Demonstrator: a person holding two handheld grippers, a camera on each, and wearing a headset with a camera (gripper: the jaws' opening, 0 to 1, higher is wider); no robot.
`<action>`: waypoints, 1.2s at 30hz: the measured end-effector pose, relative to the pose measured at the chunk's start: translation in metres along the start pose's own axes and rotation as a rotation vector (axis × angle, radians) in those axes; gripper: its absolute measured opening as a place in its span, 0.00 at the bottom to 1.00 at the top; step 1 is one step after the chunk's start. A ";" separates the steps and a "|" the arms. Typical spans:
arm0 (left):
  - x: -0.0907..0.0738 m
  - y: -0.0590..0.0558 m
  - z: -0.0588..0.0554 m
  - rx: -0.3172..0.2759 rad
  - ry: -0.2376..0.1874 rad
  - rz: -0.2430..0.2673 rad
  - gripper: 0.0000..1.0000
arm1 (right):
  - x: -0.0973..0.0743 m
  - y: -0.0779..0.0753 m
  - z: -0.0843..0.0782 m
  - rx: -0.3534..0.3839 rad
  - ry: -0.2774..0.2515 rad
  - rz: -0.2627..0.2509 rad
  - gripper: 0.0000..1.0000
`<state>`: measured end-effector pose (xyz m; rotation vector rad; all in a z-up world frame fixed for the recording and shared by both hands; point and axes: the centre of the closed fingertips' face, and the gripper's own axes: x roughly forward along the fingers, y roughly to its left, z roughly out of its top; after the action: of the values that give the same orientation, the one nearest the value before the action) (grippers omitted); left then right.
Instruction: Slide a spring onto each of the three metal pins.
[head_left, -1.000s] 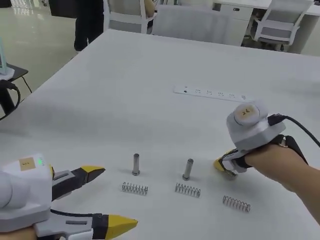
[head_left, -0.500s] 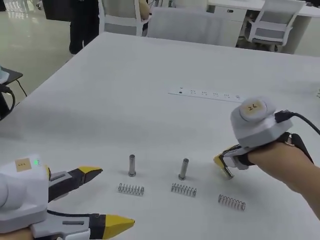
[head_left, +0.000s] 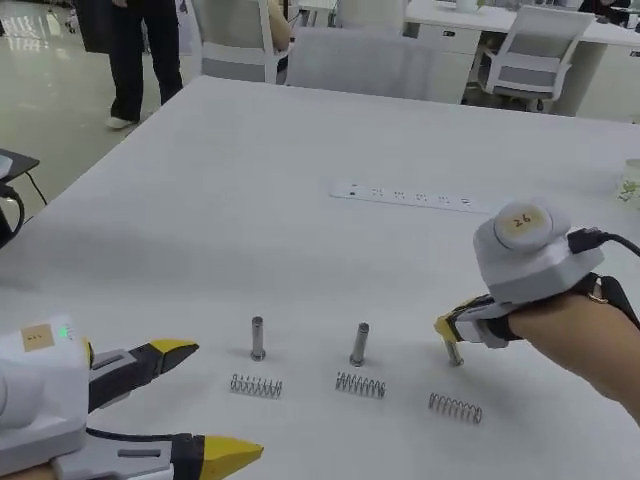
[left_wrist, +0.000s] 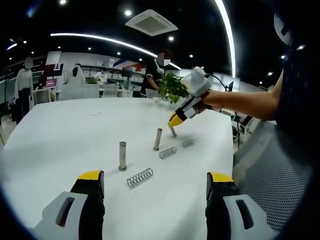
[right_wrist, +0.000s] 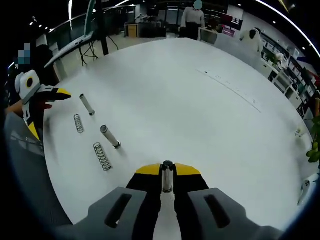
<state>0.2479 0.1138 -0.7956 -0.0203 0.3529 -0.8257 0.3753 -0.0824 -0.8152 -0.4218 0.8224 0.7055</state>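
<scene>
While the right gripper (head_left: 450, 335) is pinching the third pin (head_left: 454, 352), tilted, just right of the middle pin (head_left: 359, 344), the left gripper (head_left: 228, 400) is hanging spread wide, well left of it, in the head view. The middle spring (head_left: 360, 385) is lying just in front of that pin, with the left spring (head_left: 256, 386) and right spring (head_left: 455, 407) flanking. In the left gripper view, empty jaws are gaping toward the middle pin. In the right gripper view, jaws are squeezing the third pin's shaft.

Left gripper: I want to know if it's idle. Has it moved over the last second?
No. In the head view the left gripper keeps its place beside the leftmost pin and spring; only the camera shifted.
</scene>
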 end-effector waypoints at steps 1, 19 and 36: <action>0.000 -0.001 0.000 0.002 0.000 -0.001 0.81 | 0.000 0.000 0.000 0.000 -0.001 -0.001 0.05; 0.002 -0.003 0.001 0.009 0.002 -0.012 0.80 | -0.011 0.000 -0.011 0.032 -0.002 0.004 0.05; 0.002 -0.005 0.000 0.008 0.007 -0.018 0.80 | -0.014 0.002 -0.014 0.022 0.007 0.015 0.06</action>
<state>0.2454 0.1093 -0.7959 -0.0126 0.3565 -0.8453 0.3595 -0.0954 -0.8130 -0.3992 0.8396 0.7088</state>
